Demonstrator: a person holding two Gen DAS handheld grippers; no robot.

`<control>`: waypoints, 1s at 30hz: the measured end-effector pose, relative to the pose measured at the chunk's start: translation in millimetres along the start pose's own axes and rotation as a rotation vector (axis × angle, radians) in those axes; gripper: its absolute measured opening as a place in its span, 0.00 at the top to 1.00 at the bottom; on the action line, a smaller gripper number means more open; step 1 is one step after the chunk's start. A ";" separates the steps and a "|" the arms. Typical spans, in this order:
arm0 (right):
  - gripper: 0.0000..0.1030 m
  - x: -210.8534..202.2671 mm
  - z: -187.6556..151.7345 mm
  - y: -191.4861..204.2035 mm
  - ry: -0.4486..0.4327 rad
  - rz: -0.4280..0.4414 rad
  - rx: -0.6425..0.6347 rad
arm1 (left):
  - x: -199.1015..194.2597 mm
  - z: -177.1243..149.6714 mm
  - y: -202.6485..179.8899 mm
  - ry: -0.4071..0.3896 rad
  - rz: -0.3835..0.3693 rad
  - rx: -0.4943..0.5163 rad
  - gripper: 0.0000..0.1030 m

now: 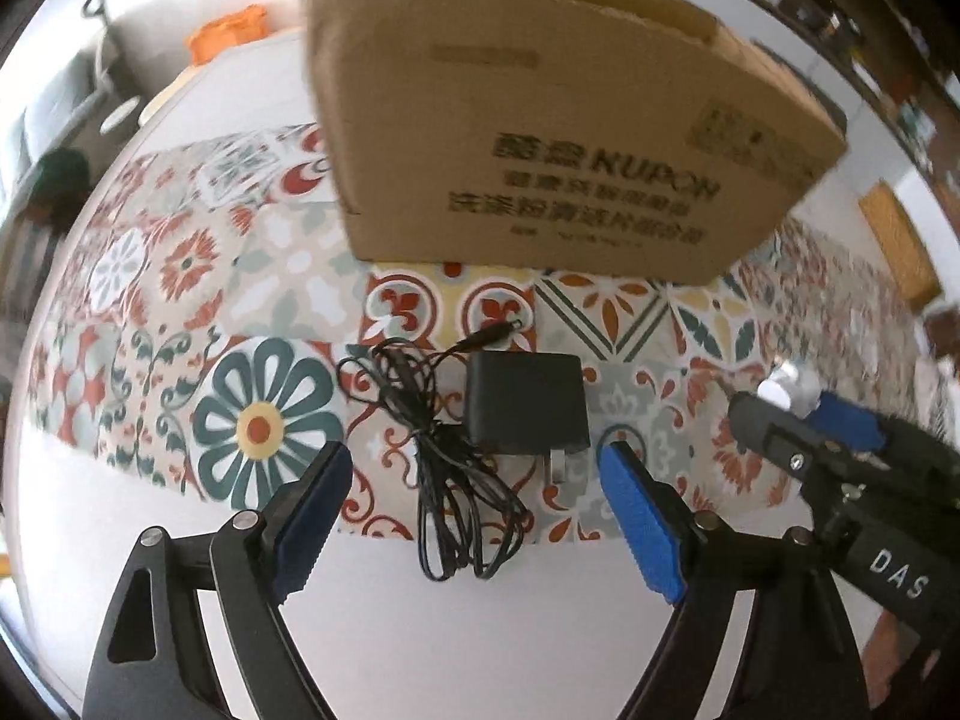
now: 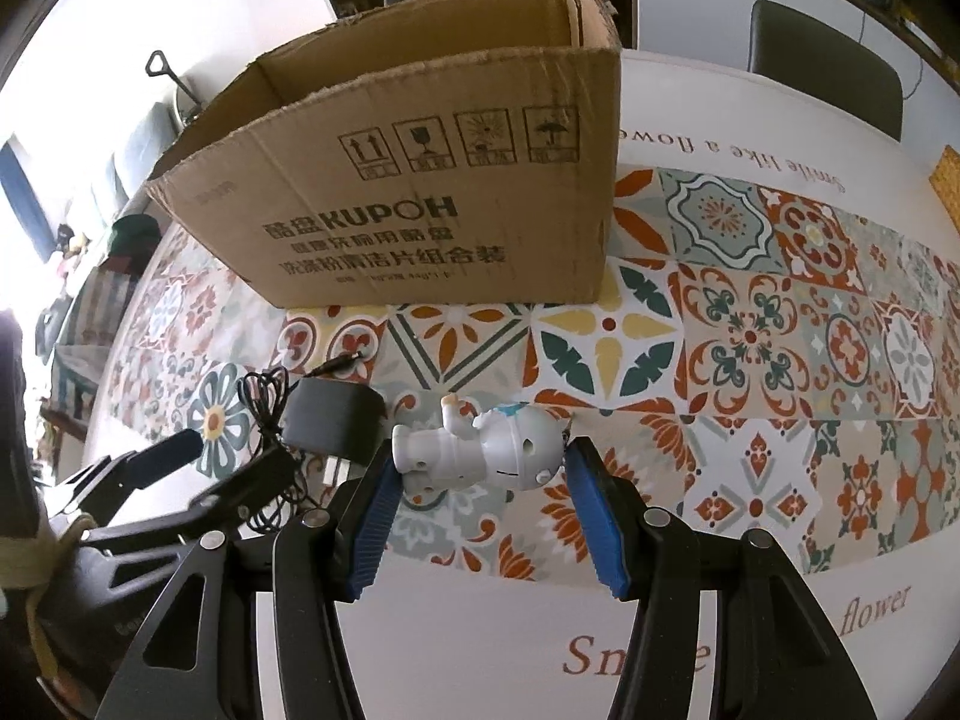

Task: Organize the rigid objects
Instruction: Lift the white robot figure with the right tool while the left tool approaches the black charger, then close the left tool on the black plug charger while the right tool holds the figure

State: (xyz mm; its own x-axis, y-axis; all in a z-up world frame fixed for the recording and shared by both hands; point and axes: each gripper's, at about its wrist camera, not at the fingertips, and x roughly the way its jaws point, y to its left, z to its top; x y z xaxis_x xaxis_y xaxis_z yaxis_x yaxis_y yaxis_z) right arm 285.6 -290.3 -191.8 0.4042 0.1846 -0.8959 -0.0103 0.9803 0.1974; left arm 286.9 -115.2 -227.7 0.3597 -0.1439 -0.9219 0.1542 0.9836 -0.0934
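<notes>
A black power adapter [image 1: 525,402] with a tangled black cable [image 1: 438,468] lies on the patterned table runner, just ahead of my open left gripper [image 1: 474,480], between its blue pads. It also shows in the right wrist view [image 2: 333,426]. A white toy figure [image 2: 480,450] lies on its side between the fingers of my right gripper [image 2: 480,480]; its head touches the right pad, and the jaws stand close around it. An open cardboard box [image 1: 528,138] stands behind both objects, also in the right wrist view [image 2: 420,192].
The table has a white cloth with a colourful tiled runner [image 2: 780,330]. My right gripper shows at the right of the left wrist view [image 1: 828,432]; my left gripper shows at the left of the right wrist view [image 2: 198,468]. A dark chair [image 2: 822,60] stands beyond the table.
</notes>
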 end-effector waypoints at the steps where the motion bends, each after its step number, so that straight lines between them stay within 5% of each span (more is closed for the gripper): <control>1: 0.46 1.3 0.0 -1.6 0.002 -0.008 0.002 | 3.1 1.4 -0.8 0.004 0.010 -0.001 0.17; 8: 0.46 11.8 -3.1 -16.3 0.019 -0.034 0.028 | 33.3 12.9 -12.1 0.087 0.021 0.010 0.13; 22: 0.46 27.9 -7.4 -21.0 0.053 -0.060 0.027 | 70.5 22.2 -23.4 0.106 0.083 0.020 0.12; 30: 0.46 35.8 -12.3 -13.3 0.066 -0.075 0.026 | 63.5 23.6 -19.5 0.039 0.053 0.044 0.30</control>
State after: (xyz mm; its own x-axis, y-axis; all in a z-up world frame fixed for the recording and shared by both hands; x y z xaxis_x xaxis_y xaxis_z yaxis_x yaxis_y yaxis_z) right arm 289.0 -295.8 -231.4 0.3413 0.1154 -0.9328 0.0419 0.9896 0.1378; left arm 328.4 -146.1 -275.5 0.3324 -0.0869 -0.9391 0.1766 0.9839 -0.0285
